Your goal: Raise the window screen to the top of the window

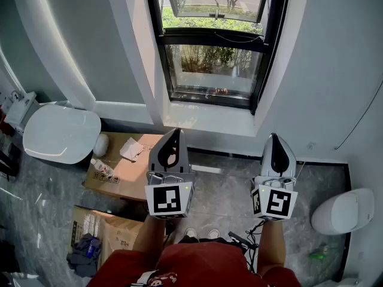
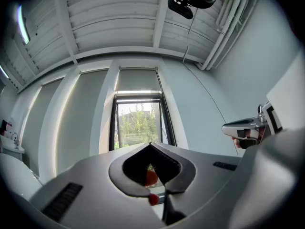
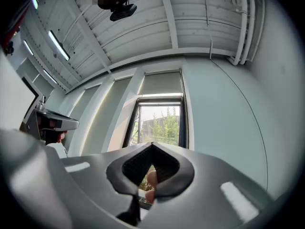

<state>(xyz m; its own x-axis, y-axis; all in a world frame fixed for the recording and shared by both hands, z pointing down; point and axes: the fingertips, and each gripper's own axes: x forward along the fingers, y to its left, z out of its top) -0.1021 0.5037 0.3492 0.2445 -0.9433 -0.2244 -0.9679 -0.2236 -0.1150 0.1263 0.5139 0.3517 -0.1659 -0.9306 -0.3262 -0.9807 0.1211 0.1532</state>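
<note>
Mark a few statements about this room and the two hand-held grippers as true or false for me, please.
1. The left gripper is shut and empty. True.
2. The right gripper is wide open. False: it is shut too, with nothing in it.
3. The window frame is black. True.
4. The left gripper is touching that frame. False: it is held short of the window, apart from it.
5. Cardboard boxes lie on the floor at the person's left. True.
</note>
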